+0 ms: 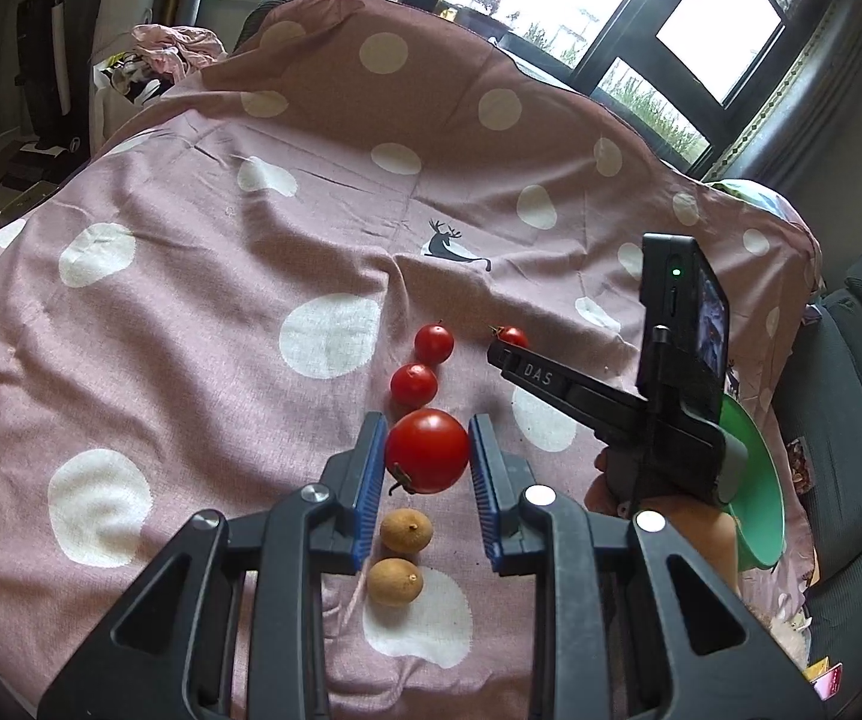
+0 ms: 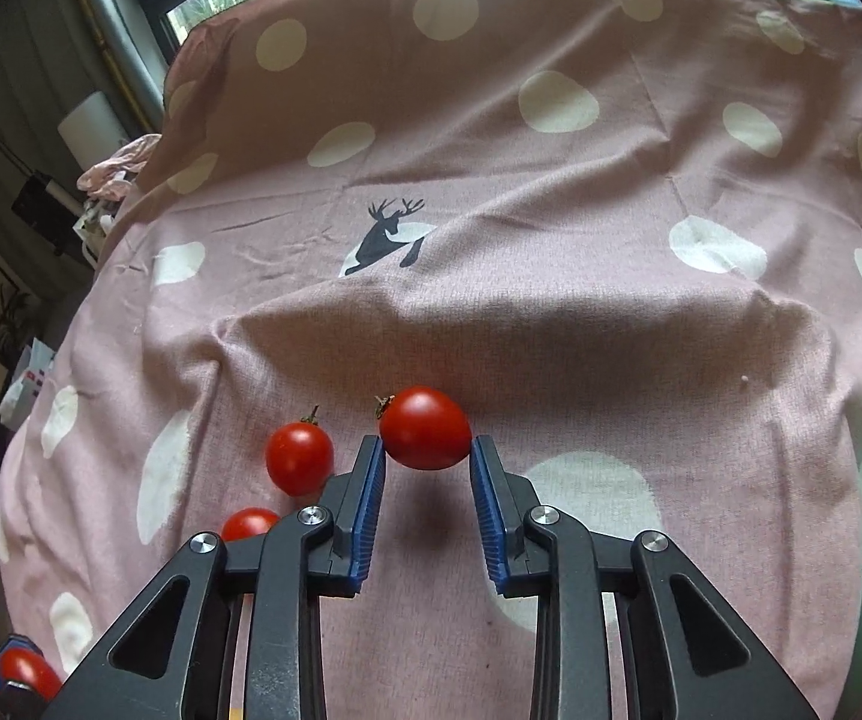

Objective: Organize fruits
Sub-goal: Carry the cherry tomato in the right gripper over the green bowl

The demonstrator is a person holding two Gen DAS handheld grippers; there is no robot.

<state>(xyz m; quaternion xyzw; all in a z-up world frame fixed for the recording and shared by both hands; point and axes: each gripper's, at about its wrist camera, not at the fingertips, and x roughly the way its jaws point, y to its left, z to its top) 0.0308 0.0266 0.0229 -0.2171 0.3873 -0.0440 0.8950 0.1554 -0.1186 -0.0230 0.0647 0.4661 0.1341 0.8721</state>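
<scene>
- In the left wrist view, our left tongs (image 1: 428, 450) are clenched on a large red tomato (image 1: 426, 450), which sits right at the tips with a blue pad pressing each flank.
- Behind it, under the same tongs, two brown longan-like fruits (image 1: 405, 531) lie on the pink dotted cloth (image 1: 191, 312), one nearer us than the other.
- Just beyond the left tips, two cherry tomatoes (image 1: 413, 384) lie close together in a line leading away.
- In the right wrist view, our right tongs (image 2: 426, 459) grasp another cherry tomato (image 2: 425, 427) at the very fingertips, pads against its sides, with its shadow on the cloth beneath.
- Left of the right tongs, two more red tomatoes (image 2: 299, 459) rest on the cloth.
- A green bowl (image 1: 757, 480) sits right of the left tongs, behind the right one's body.
</scene>
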